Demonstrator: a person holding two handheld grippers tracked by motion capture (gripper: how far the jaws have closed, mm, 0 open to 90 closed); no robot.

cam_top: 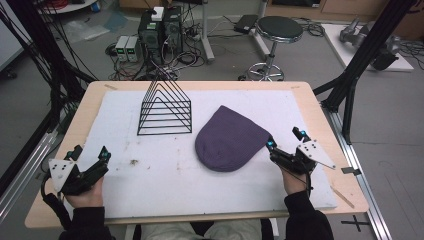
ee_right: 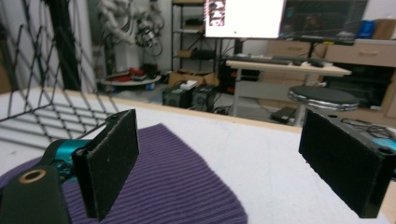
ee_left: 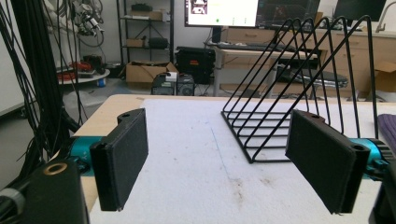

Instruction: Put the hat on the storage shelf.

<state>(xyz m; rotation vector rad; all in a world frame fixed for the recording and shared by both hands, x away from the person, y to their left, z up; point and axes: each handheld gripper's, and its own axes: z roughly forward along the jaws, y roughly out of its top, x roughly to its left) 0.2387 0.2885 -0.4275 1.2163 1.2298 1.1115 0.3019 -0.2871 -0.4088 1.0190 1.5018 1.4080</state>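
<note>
The purple hat (cam_top: 231, 141) lies flat on the white mat (cam_top: 150, 195), just to the right of the wire rack (cam_top: 166, 111) and a bit nearer to the person; the right gripper (cam_top: 285, 138) is at the hat's right edge, on the side away from the rack, jaws wide apart and holding nothing, w/ the inner jaw already over the knit in the right gripper view (ee_right: 233, 172); the left gripper (cam_top: 90, 156) is well apart from the rack, toward the front left corner, jaws also apart and empty, looking at the rack (ee_left: 299, 88) from its open end. What could go wrong, in my judgement: if the right gripper closes too high it takes only the top layer of the knit, so the hat opens or slides instead of lifting; if it pushes sideways first, the soft cloth can bunch toward the rack and maybe touch the wires; also the rack is light wire, probably easy to shift if the hat is dragged against it. The hat (ee_right: 154, 186) is a ribbed knit, dark purple, round at the near end and narrower toward the far end; it looks soft, thin, approx. flat, no fold visible; the edge next to the gripper is a smooth curve.
</note>
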